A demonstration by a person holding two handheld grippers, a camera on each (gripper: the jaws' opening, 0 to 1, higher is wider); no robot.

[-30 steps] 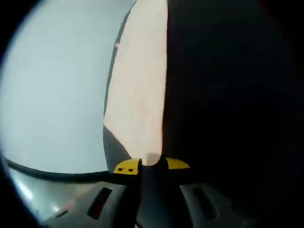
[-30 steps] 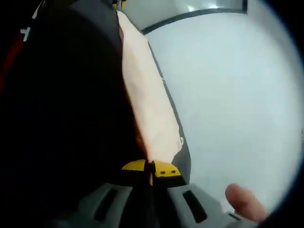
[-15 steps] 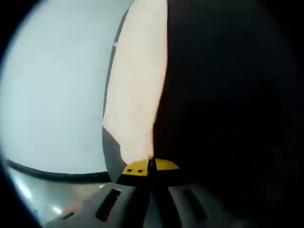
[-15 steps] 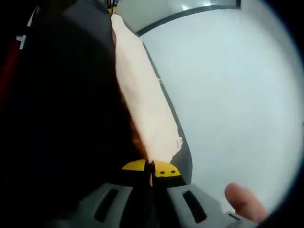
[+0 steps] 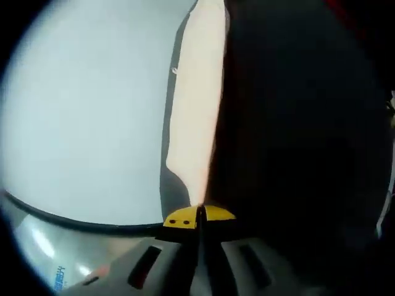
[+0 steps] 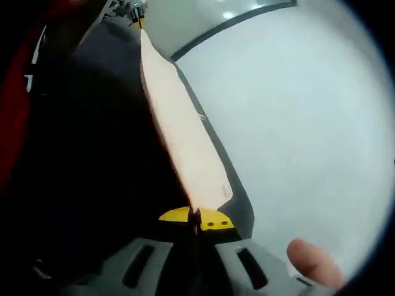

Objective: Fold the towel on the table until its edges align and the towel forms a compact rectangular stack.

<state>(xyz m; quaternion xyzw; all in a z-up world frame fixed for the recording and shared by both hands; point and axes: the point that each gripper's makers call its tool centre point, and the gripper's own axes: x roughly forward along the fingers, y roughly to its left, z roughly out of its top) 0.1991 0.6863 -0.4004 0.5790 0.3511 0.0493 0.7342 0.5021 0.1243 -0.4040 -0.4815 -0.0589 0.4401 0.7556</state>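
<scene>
The towel is a pale peach cloth, stretched edge-on as a long strip running up from my left gripper, whose yellow-tipped jaws are shut on its corner. In the right gripper view the same towel runs up and left from my right gripper, also shut on a corner. The far end of the strip meets the other gripper near the top of that view. The towel hangs lifted above the white table, casting a grey shadow beside it.
The white table has a dark rim with glossy floor beyond it. A person's dark clothing sits right behind the towel, with some red at the left. A fingertip shows at the bottom right.
The towel strip has narrowed and straightened between both grippers, pulled tauter. The left jaws closed fully on the corner. Both views shifted as the hands moved.
</scene>
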